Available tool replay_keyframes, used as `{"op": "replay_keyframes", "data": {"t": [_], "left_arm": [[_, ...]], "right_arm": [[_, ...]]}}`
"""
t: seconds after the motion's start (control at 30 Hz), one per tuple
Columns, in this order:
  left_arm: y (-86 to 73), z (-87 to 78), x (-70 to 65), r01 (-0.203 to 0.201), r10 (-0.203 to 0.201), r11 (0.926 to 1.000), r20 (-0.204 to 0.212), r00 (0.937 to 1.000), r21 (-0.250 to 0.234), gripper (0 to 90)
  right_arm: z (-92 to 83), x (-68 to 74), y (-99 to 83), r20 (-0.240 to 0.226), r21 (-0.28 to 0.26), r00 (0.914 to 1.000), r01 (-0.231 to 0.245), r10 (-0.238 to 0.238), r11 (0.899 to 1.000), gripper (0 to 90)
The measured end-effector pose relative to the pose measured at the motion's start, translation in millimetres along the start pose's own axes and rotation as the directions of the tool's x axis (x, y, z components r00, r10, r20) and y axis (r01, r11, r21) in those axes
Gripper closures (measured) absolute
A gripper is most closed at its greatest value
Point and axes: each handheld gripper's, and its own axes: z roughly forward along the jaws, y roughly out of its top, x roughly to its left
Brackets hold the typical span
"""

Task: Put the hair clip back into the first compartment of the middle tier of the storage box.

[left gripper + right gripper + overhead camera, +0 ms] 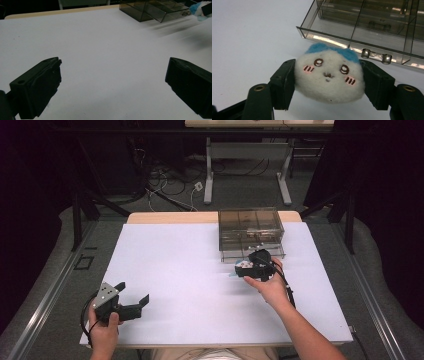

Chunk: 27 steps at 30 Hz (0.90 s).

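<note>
A small white plush toy (329, 75) with a blue top and a drawn face sits squeezed between the two black jaws of my right gripper (328, 78). In the high view that right gripper (246, 268) hovers just in front of a smoky clear plastic drawer box (251, 232), whose lower drawer (372, 37) is pulled out toward me. The toy (200, 8) also peeks in at the far right of the left gripper view. My left gripper (134, 292) rests near the table's front left, jaws wide apart with nothing between them; its fingers (37, 87) frame bare white tabletop.
The white table (190, 270) has a wooden strip along its far edge. Beyond it stand desk legs (209, 175) and loose cables (165, 180) on the floor. Dark frame posts (77, 215) flank the table on both sides.
</note>
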Motion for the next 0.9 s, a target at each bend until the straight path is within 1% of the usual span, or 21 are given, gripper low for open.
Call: {"op": "replay_keyframes", "data": {"t": [0.37, 0.5, 0.77, 0.83, 0.9], "left_arm": [[-0.2, 0.6, -0.2, 0.007, -0.007, 1.0, 0.002, 1.0, 0.0, 0.4], [-0.3, 0.7, -0.1, 0.007, -0.007, 1.0, 0.003, 1.0, 0.002, 0.4], [-0.6, 0.8, 0.4, 0.01, -0.01, 0.9999, 0.004, 0.9999, 0.003, 0.4], [-0.6, 1.3, 0.5, 0.009, -0.009, 1.0, 0.005, 0.9999, 0.001, 0.4], [-0.7, 1.5, 0.6, 0.008, -0.008, 1.0, 0.004, 1.0, 0.001, 0.4]], "right_arm": [[-5.7, 1.2, 10.7, -0.008, -0.012, 1.0, 0.001, -0.001, 1.0, 32.6], [-6.7, 2.6, 15.5, 0.0, -0.019, 1.0, 0.005, -0.005, 1.0, 32.6], [-5.8, 4.2, 21.5, 0.002, -0.027, 1.0, 0.007, -0.007, 1.0, 32.6], [-3.9, 4.4, 23.5, 0.011, -0.036, 0.9998, 0.02, -0.019, 0.999, 32.6], [-2.7, 5.1, 24.5, 0.016, -0.041, 0.9997, 0.021, -0.021, 0.999, 32.6]]}}
